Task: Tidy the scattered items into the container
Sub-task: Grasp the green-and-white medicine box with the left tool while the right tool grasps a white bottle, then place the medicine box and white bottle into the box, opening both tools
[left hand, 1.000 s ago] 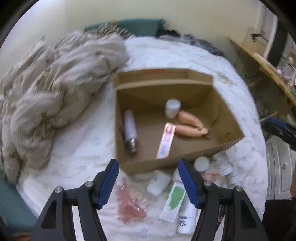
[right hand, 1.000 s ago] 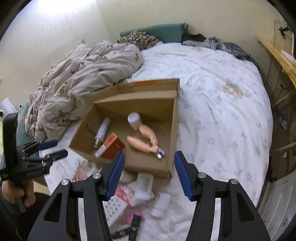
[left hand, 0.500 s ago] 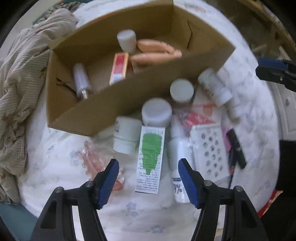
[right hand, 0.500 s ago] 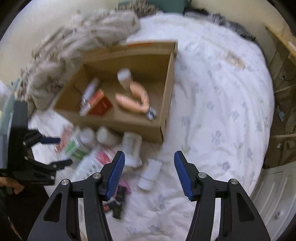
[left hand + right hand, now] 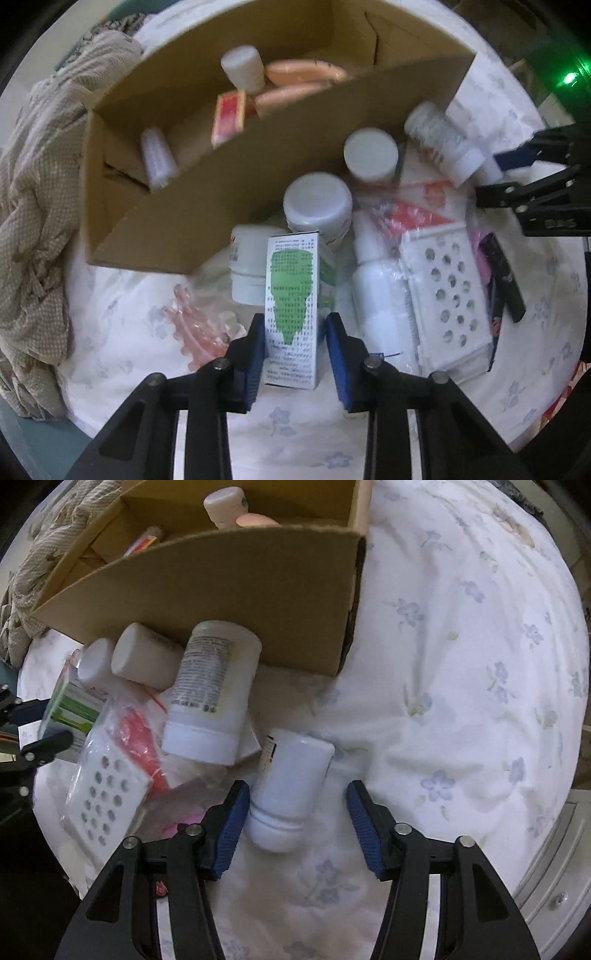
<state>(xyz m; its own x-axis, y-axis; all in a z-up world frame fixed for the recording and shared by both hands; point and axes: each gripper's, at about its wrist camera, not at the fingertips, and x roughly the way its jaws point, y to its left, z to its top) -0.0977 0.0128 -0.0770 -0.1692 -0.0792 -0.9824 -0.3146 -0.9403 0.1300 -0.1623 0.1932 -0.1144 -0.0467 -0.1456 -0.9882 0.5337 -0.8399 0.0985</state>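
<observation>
A brown cardboard box (image 5: pixel 221 177) lies on the flowered bed sheet, holding a white bottle (image 5: pixel 243 68), peach-handled pliers (image 5: pixel 295 92), a red carton (image 5: pixel 229 114) and a ribbed bulb (image 5: pixel 157 158). In front of it, my left gripper (image 5: pixel 293 332) points down with its jaws closing; its blue pads press the sides of a green-and-white carton (image 5: pixel 293 288). My right gripper (image 5: pixel 295 812) also points down, jaws closing around a lying white bottle (image 5: pixel 291 782). Its left pad touches the bottle while a gap shows at the right pad.
Loose beside the box are white jars (image 5: pixel 317 201), a labelled bottle (image 5: pixel 210 690), a white perforated tray (image 5: pixel 447 295), a pink bagged item (image 5: pixel 195 325) and a black stick (image 5: pixel 506 280). A rumpled blanket (image 5: pixel 29 184) lies left. The sheet (image 5: pixel 461 664) stretches right of the box.
Both grippers came down from above the box onto the scattered items. The left jaws narrowed onto the green-and-white carton; the right jaws narrowed around the white bottle.
</observation>
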